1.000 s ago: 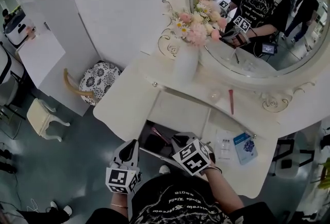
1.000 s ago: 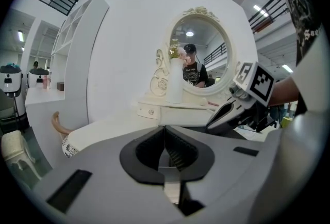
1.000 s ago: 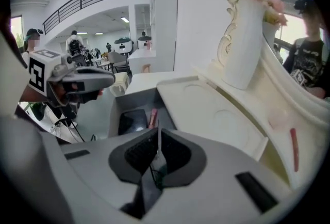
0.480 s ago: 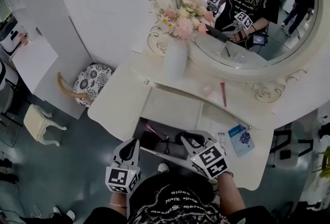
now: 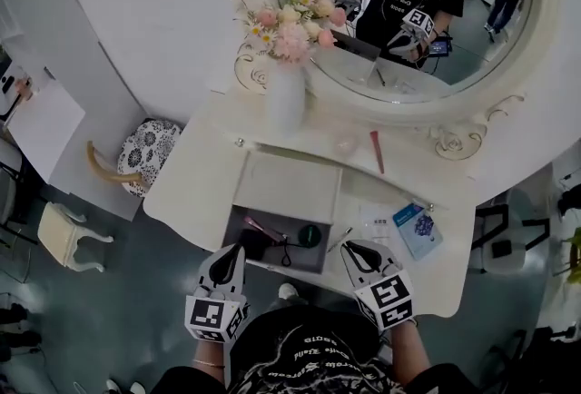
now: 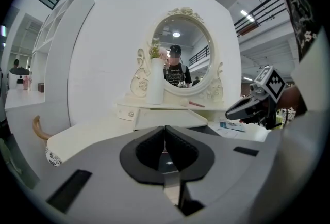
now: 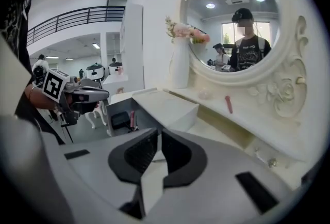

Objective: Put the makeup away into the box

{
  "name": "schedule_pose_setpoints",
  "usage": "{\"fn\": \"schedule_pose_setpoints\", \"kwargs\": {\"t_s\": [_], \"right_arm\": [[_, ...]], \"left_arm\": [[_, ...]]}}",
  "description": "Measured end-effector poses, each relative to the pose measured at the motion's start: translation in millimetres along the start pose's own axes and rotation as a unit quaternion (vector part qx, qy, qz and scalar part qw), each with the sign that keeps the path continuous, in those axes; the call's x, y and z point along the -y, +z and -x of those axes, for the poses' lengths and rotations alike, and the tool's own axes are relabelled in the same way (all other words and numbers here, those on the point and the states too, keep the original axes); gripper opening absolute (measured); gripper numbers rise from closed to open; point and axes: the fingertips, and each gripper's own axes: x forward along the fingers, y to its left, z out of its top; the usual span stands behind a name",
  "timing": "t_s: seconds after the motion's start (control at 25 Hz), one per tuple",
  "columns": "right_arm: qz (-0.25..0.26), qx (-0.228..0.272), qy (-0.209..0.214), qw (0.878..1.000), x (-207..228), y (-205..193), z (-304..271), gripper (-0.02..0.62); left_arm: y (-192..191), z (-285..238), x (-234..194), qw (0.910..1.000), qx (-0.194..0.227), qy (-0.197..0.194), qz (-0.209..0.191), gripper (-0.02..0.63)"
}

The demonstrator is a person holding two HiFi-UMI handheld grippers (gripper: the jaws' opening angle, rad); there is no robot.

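Right gripper (image 5: 361, 252) now hangs off the front edge of the dressing table (image 5: 191, 188), just right of the open box (image 5: 289, 221). Its jaws are a slit apart with nothing between them. A second ago its marker cube sat over the box's right end, and it has since drawn back and to the right. Where it was, a round dark pot (image 5: 310, 235) shows in the right end of the box. That reads as a piece just dropped off, though no frame shows the release itself. Left gripper (image 5: 229, 256) hovers at the box's front left corner much as before, jaws pressed together and empty. Toward the box's left end lie a pink stick (image 5: 263, 227) and a black case (image 5: 252, 245), with the pale lid (image 5: 286, 186) lying back behind them. Makeup is still left outside. A thin pencil (image 5: 340, 240) lies on the tabletop just beside the box's right wall, nearest the right gripper. A blue packet (image 5: 418, 229) sits near the right edge, and a red stick (image 5: 375, 152) rests on the shelf (image 5: 408, 156) under the mirror (image 5: 481, 38). So the task looks partly done, and the pencil is the likely next pick. Being thin and lying flat, it probably calls for a low, careful pinch.
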Motion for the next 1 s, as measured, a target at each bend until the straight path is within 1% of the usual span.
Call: {"fn": "schedule_pose_setpoints", "kwargs": {"t_s": [0.16,0.28,0.36,0.44,0.68,0.88,1.0], "right_arm": [[-0.029,0.002,-0.055,0.998,23,-18,19,0.031],[-0.046,-0.001,-0.088,0.995,39,-33,34,0.026],[-0.049,-0.005,-0.112,0.992,49,-42,43,0.023],[-0.05,-0.004,-0.132,0.99,56,-48,50,0.017],[-0.062,0.004,-0.167,0.984,68,-59,61,0.009],[-0.069,0.006,-0.183,0.981,76,-66,62,0.009],[-0.068,-0.005,-0.205,0.976,84,-72,66,0.008]], "left_arm": [[4,-7,9,0.9998,0.002,-0.019,-0.005,0.018],[5,-15,18,0.9994,0.009,-0.034,0.002,0.018],[3,-20,26,0.9989,0.013,-0.046,0.005,0.018],[5,-24,33,0.9985,0.011,-0.054,-0.001,0.018],[9,-32,45,0.9976,0.006,-0.068,-0.013,0.018],[9,-35,45,0.9977,0.008,-0.066,-0.014,0.018],[7,-35,46,0.9979,0.007,-0.064,-0.01,0.018]]}}
